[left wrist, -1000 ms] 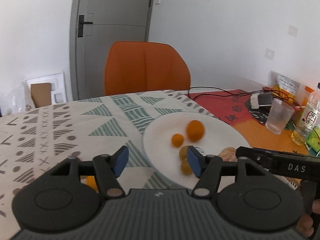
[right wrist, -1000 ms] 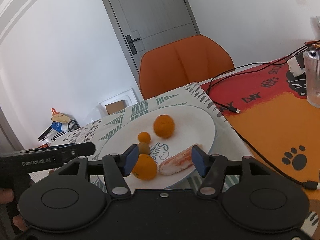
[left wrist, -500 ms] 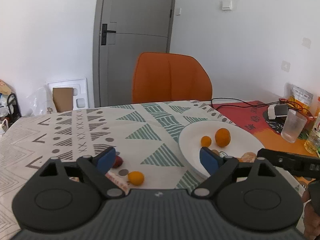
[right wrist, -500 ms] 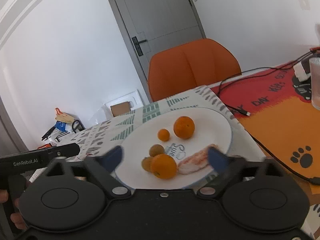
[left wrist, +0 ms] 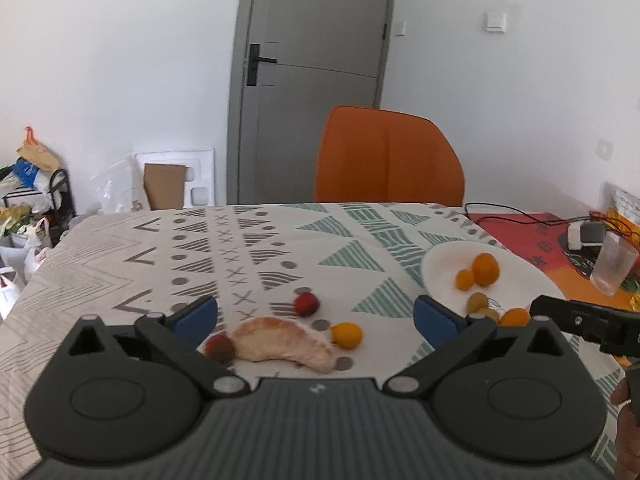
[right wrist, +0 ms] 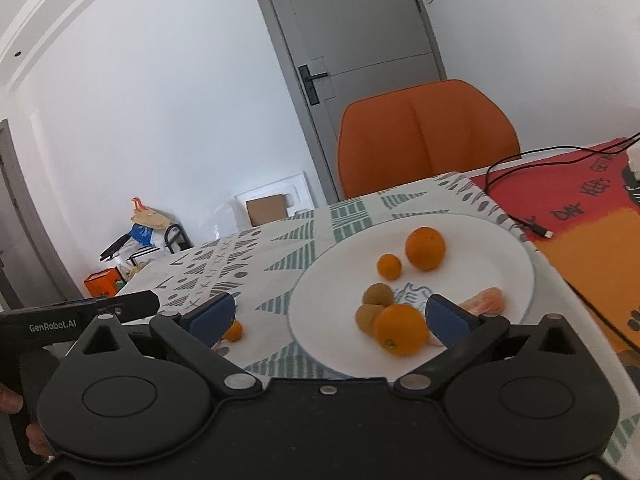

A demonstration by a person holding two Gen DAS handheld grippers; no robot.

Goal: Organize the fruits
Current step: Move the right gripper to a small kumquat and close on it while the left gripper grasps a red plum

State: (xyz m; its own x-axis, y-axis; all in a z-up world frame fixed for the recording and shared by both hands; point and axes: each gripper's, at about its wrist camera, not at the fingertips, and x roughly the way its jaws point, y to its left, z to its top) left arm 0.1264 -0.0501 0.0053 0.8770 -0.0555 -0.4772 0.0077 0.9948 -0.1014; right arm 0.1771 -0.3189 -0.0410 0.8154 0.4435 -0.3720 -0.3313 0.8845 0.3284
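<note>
My left gripper, jaws opening and empty, faces the pomelo segment at twelve o'clock, long axis crosswise; right gripper (wide apart, empty) faces the plate.

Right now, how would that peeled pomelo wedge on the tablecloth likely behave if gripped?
The pomelo wedge looks soft and membrane-covered, so it would probably squash or tear under firm pads. Its flat curved shape suggests it won't roll. Long and unsupported, it may sag.
</note>
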